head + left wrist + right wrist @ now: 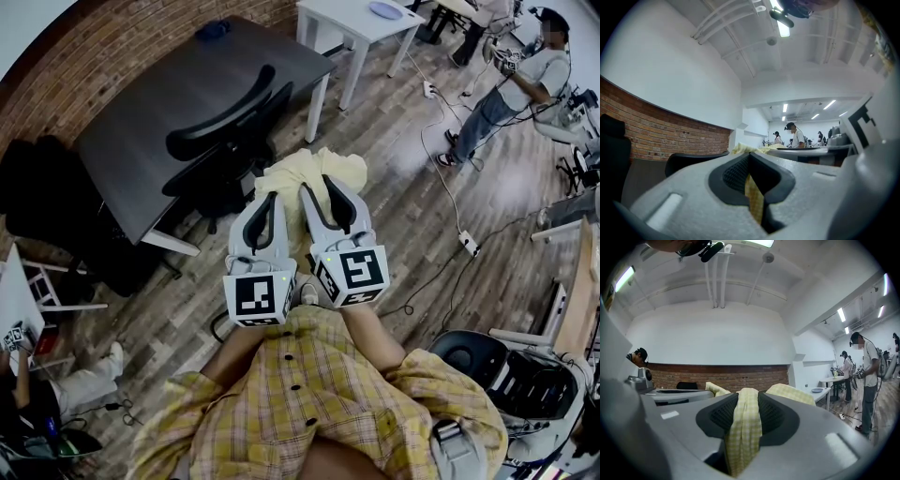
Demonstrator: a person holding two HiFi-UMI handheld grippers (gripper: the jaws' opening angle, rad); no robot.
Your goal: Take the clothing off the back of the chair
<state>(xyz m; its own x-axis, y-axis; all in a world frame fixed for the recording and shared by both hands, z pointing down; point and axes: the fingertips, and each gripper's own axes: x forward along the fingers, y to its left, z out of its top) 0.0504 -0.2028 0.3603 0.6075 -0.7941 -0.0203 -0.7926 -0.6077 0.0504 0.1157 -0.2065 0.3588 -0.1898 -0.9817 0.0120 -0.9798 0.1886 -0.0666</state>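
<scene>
Left hand-held gripper (266, 199): clamped level on a thin fold of the yellow checked clothing (314, 171).
Right hand-held gripper (317, 187): pinching a thicker bunch just beside it, likely to share the weight.
Clothing: bunched past both tips, held up. What lies beneath is hidden.
Black chair (223, 131): back bare, tucked at the dark counter (131, 131).

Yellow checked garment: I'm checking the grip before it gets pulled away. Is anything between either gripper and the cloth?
Nothing visible. The left gripper and the right gripper each have their pads closed straight on the yellow checked garment, with no other thing between. The black chair stands just beyond it.
</scene>
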